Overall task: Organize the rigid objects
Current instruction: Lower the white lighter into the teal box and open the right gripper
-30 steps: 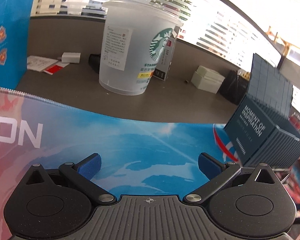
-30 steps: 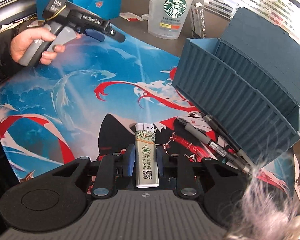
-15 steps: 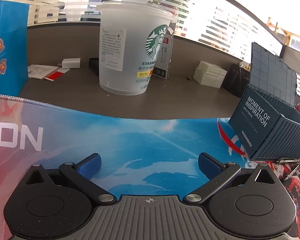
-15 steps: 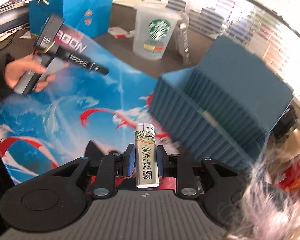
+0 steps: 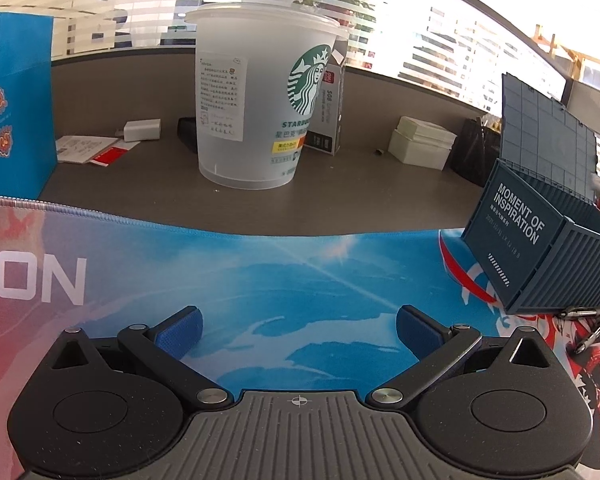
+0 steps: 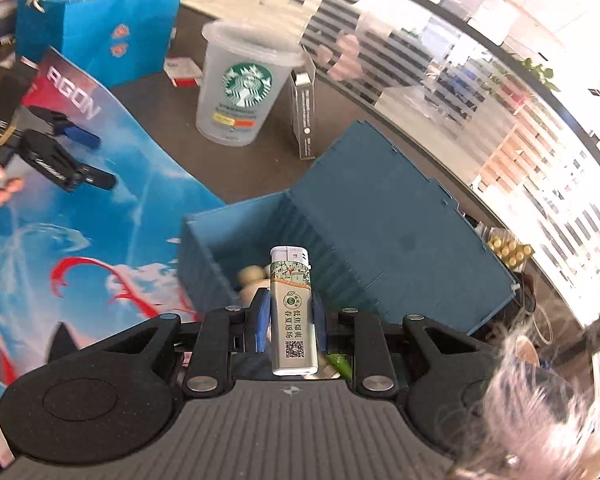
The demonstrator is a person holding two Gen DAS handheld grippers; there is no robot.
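My right gripper [image 6: 290,310] is shut on a silver lighter [image 6: 293,312] with a green printed label, held upright over the open blue container box [image 6: 340,232]. Inside the box a beige rounded object [image 6: 250,276] shows beside the lighter. The box's lid [image 6: 400,216] stands open behind it. In the left wrist view my left gripper [image 5: 299,326] is open and holds nothing, above the printed desk mat [image 5: 260,280]; the same blue box [image 5: 540,256] stands at the right there. The left gripper [image 6: 82,156] is also seen in the right wrist view, held by a hand.
A frosted Starbucks cup [image 5: 260,100] stands on the grey desk beyond the mat, with a small carton [image 5: 328,112] behind it. A blue paper bag [image 5: 12,104] is at the far left. White boxes [image 5: 420,142] and metal pieces [image 5: 588,320] lie near the container.
My right gripper has risen and moved with the lighter from above the mat and pens to above the open box. The left gripper has barely shifted.
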